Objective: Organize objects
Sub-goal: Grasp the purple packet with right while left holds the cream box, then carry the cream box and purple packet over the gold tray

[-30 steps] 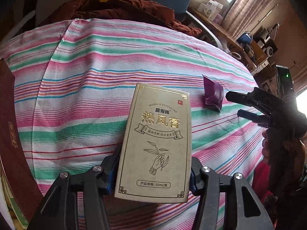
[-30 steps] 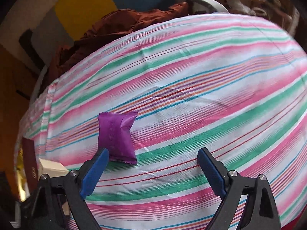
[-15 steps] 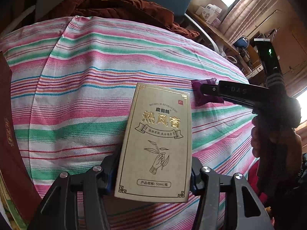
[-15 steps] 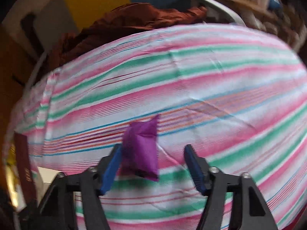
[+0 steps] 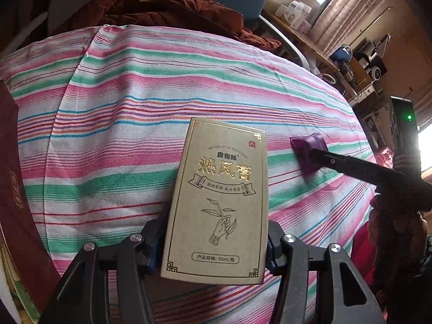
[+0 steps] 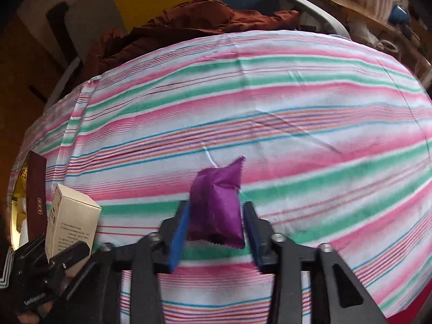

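The left gripper (image 5: pixel 216 245) clamps a beige box (image 5: pixel 218 202), upright between its pads. To its right, the right gripper (image 6: pixel 216 226) holds a purple sachet (image 6: pixel 217 208) between its blue pads (image 6: pixel 178 232); its jaws are opening slightly. Beyond both spreads the striped cloth (image 6: pixel 270 102).

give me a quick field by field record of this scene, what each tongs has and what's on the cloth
surface: striped cloth, pink, green and white
left tongs: clamped on a beige box, upright, gold print facing the camera
right tongs: jaws opening, purple packet between the blue pads
packet position: right of the box in the left view
far edge: brown garment bunched up
left edge: dark red book
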Demonstrator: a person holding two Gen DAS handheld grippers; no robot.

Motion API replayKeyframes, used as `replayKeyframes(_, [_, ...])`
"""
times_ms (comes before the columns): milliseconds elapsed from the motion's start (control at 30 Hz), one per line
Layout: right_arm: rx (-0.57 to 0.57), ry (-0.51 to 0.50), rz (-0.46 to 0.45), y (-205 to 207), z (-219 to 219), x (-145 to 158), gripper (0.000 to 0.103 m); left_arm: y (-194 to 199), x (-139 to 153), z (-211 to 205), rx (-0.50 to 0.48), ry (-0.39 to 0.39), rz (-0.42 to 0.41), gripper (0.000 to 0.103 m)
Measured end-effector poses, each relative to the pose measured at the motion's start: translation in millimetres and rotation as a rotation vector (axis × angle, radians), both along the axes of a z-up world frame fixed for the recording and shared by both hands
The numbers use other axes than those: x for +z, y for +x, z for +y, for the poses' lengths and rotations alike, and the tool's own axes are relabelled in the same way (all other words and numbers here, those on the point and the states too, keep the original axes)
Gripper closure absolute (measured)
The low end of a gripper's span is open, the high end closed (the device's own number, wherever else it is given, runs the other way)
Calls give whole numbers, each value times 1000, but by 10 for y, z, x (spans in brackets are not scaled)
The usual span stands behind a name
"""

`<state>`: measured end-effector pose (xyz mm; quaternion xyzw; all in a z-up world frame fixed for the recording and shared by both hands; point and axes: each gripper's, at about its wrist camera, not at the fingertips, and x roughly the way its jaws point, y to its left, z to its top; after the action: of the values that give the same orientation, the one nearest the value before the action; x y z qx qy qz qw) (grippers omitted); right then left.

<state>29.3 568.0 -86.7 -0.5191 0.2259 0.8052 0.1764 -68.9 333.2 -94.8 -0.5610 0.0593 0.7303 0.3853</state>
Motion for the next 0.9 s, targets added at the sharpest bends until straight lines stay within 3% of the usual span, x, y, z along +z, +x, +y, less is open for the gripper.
replayKeyframes(33, [-16, 5, 3, 23, 13, -10, 30, 2, 6, 0, 1, -4, -1, 47])
replayKeyframes(67, [-34, -1, 16, 50, 33, -14, 27, 6, 17, -3, 5, -12, -3, 47])
replayKeyframes(200, [-60, 28, 73, 71, 47, 76, 18, 50, 99, -27, 2, -14, 22, 46])
replayKeyframes(367, [-48, 52, 62, 28, 27, 67, 17, 114, 239, -39, -37, -5, 69, 45])
replayKeyframes(433, [-29, 74, 56, -17, -5, 70, 23, 115, 270, -28, -49, -12, 84, 43])
replayKeyframes(500, [-2, 107, 4, -60, -40, 2, 50, 108, 270, 4, -62, -38, 104, 43])
replayKeyframes(533, [15, 116, -24, -80, -67, -47, 55, 102, 262, 24, -69, -50, 108, 43])
replayKeyframes(700, [51, 167, -41, -98, -119, -59, 57, 140, 223, 137, -112, -108, 144, 46])
replayKeyframes(900, [59, 159, -12, -85, -92, -11, 57, 288, 273, 56, -98, -107, 245, 50])
